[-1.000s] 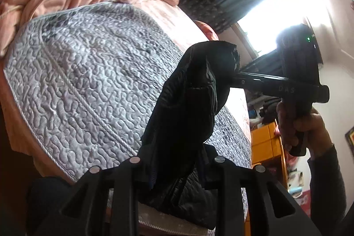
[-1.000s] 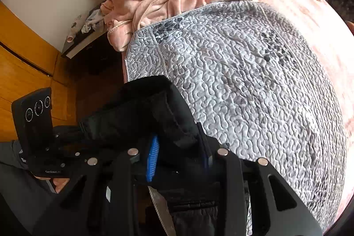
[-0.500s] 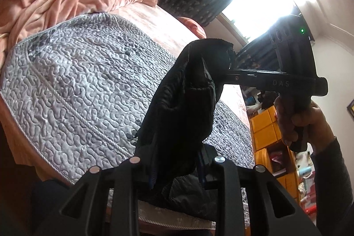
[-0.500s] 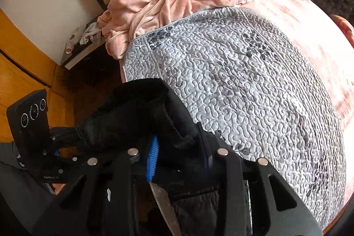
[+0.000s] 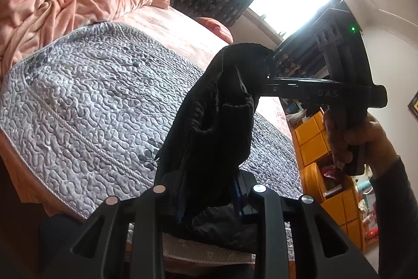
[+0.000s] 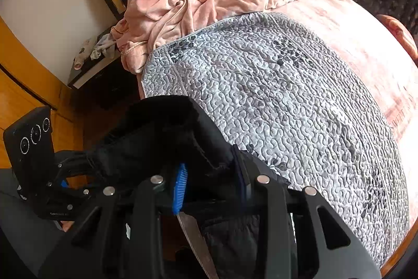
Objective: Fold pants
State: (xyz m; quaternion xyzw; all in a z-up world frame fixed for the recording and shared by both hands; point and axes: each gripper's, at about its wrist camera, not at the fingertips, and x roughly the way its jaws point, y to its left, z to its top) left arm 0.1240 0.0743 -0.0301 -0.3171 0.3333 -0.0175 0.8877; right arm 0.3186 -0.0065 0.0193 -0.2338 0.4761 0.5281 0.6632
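While both tongs, left tongs and right tongs, clamp black pants aloft, fabric hangs toward 6 o'clock, above quilted bed cover, ready for spreading.

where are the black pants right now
The black pants hang above the near edge of the grey quilt, stretched between the left hand-held gripper and right hand-held gripper.

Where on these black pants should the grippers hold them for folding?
At the thick top edge of the black pants, one corner each: left gripper and right gripper, jaws closing across the band. The rest hangs free toward the grey quilt.
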